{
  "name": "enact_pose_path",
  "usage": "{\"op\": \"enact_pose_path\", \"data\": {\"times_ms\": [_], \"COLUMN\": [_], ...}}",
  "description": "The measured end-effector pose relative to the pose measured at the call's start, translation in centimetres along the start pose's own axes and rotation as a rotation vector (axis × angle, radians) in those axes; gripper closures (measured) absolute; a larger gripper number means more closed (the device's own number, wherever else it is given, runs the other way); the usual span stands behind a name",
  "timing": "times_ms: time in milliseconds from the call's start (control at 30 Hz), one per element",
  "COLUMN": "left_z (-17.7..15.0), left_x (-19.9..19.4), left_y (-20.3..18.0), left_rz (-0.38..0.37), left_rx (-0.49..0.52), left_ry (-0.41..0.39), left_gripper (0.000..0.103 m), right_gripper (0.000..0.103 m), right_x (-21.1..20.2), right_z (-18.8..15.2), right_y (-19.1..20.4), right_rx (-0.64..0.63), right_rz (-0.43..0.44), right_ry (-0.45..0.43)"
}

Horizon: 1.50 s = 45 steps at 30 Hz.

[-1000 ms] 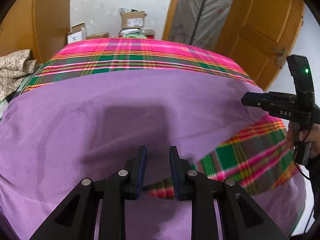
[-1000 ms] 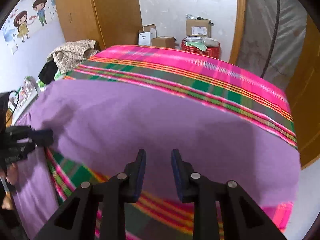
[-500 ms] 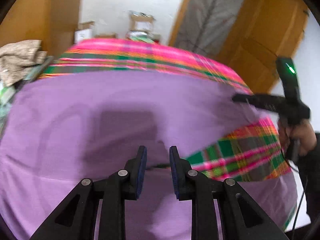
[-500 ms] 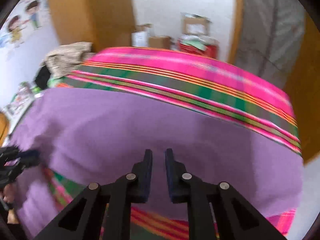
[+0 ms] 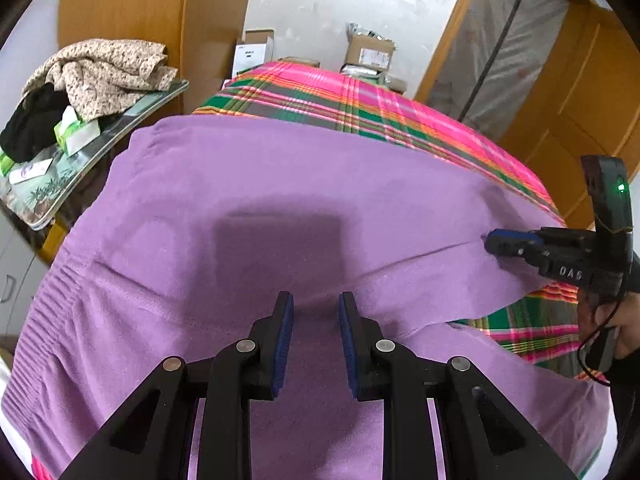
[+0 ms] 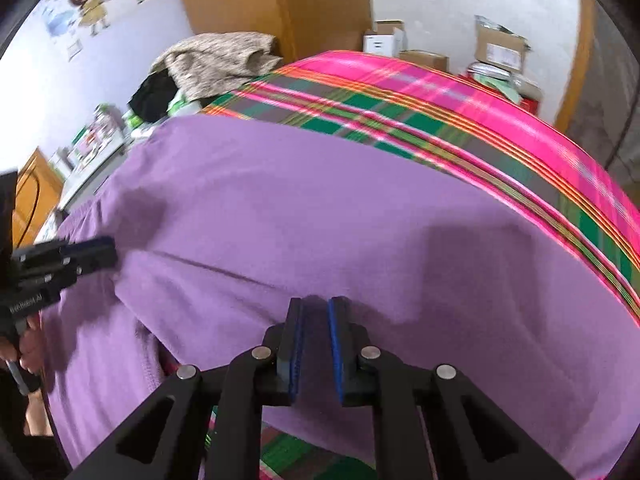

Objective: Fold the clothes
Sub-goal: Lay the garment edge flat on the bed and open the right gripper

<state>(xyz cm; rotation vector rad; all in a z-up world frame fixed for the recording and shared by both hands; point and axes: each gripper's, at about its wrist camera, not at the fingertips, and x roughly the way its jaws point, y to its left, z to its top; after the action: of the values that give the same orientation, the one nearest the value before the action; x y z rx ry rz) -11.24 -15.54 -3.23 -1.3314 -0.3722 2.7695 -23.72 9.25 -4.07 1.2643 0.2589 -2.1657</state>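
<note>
now right gripper (image 6: pixel 316 312) is closing on a fold of the purple garment (image 5: pixel 280 184), mid-frame on the plaid bed (image 5: pixel 360 100). left gripper (image 5: pixel 314 312) pinches its edge too. fold edge has carried across, nearly doubled.

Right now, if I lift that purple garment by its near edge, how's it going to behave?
Probably floppy: the purple garment already creases toward the right gripper, whose jaws are closing on a pinch of it. Likely light, since it ripples easily. It may drag on the plaid bedcover rather than slide.
</note>
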Motion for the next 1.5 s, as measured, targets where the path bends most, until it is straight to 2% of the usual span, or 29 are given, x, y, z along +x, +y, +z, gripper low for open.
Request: {"op": "enact_pose_path", "data": {"times_ms": [67,200,267,333,500,667,767,867,967,1167,1300,1400,1500], "left_z": [0.1,0.1,-0.1,-0.1,-0.5,-1.5,-2.5,-4.1,-5.8,-8.6,-9.5,-10.1,-10.3], "left_x": [-0.2,1.2,0.9,-0.4,-4.2,-8.0,-9.1,-9.6,-9.9,-9.5,-8.6,-8.3,-8.1], "left_y": [0.2,0.4,0.1,0.2,0.5,1.8,3.0,3.9,4.3,2.7,0.8,-0.5,-1.4], "left_rz": [0.006,0.009,0.019,-0.008,-0.011,0.012,0.027,0.032,0.025,-0.019,-0.045,-0.072,-0.08], "left_rx": [0.006,0.005,0.029,0.014,0.002,-0.022,-0.044,-0.07,-0.085,-0.054,-0.001,0.029,0.051], "left_ry": [-0.015,0.034,0.032,0.014,-0.074,-0.15,-0.167,-0.167,-0.16,-0.149,-0.122,-0.11,-0.1], "left_gripper": [0.079,0.079,0.079,0.079,0.079,0.079,0.079,0.079,0.079,0.079,0.079,0.079,0.079], "right_gripper": [0.091,0.092,0.093,0.089,0.089,0.089,0.089,0.088,0.087,0.09,0.09,0.094,0.095], "right_x": [-0.9,-0.7,-1.0,-2.6,-10.2,-19.5,-22.9,-24.4,-24.0,-18.9,-16.7,-16.7,-17.7], "right_z": [0.0,-0.7,-1.2,-1.6,-3.5,-7.7,-10.8,-14.7,-18.7,-24.8,-27.1,-28.2,-29.0], "right_y": [-0.6,-3.0,-4.4,-5.0,-4.8,-2.5,-0.7,1.2,2.3,4.1,2.1,0.3,-0.8], "right_rx": [0.009,0.05,0.107,0.131,0.162,0.168,0.169,0.185,0.239,0.311,0.434,0.514,0.565], "right_rz": [-0.019,-0.101,-0.097,-0.135,-0.129,-0.131,-0.126,-0.143,-0.137,-0.139,-0.176,-0.217,-0.287], "right_ry": [-0.026,-0.001,0.003,-0.009,-0.153,-0.321,-0.383,-0.425,-0.414,-0.249,-0.196,-0.207,-0.202]}}
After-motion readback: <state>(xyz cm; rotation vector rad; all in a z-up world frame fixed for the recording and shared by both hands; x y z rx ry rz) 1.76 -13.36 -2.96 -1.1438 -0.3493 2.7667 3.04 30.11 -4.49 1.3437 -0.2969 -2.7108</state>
